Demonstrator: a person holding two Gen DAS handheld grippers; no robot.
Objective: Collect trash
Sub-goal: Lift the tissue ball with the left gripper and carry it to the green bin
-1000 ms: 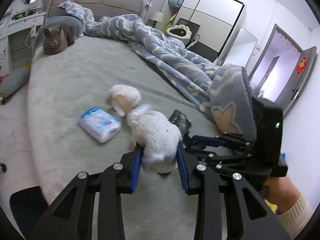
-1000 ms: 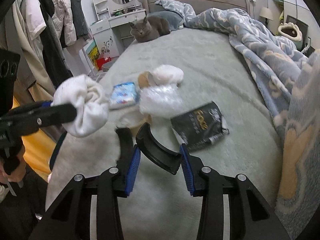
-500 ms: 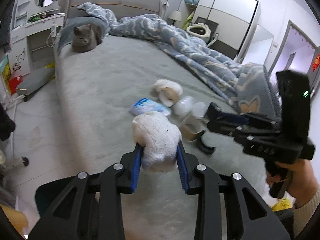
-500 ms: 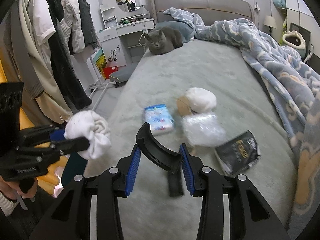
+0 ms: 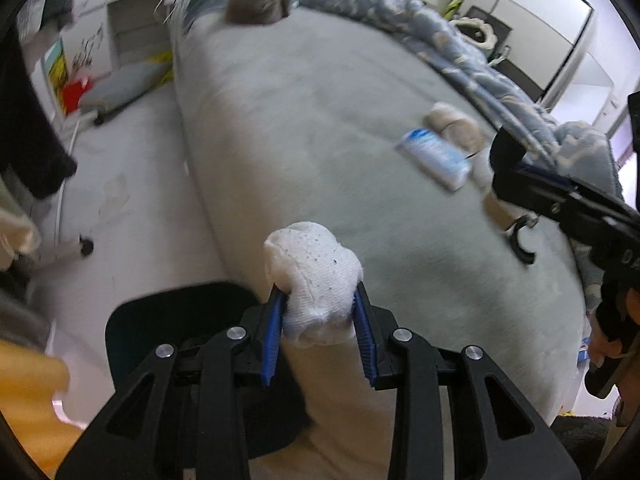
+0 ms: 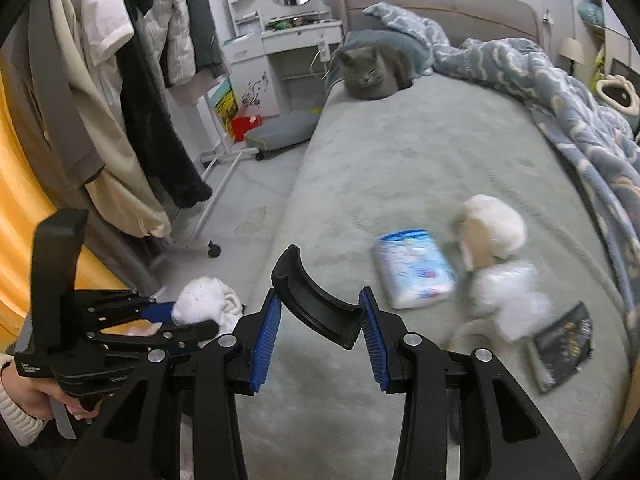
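My left gripper [image 5: 318, 312] is shut on a white speckled cloth wad [image 5: 314, 272]. It hangs past the bed's side edge, over a dark bin [image 5: 160, 320] on the floor. In the right wrist view that gripper [image 6: 192, 316] and its wad [image 6: 208, 304] sit at lower left. My right gripper [image 6: 320, 316] is shut on a curved black plastic piece [image 6: 316, 296] above the bed's near corner. On the bed lie a blue-white tissue packet [image 6: 414, 268], a cream wad [image 6: 492, 228], crumpled clear plastic [image 6: 508, 300] and a black wrapper [image 6: 560, 344].
A grey cat [image 6: 372, 68] rests at the head of the grey bed [image 6: 420, 152]. A blue blanket [image 6: 560, 92] covers the bed's right side. A clothes rack [image 6: 132, 100] on wheels stands left of the bed. Another black curved piece [image 5: 520, 244] lies near the bed's corner.
Both grippers swung left from over the bed to its side edge, each keeping its load. The left one sank over the dark bin; the trash on the bed stayed put.
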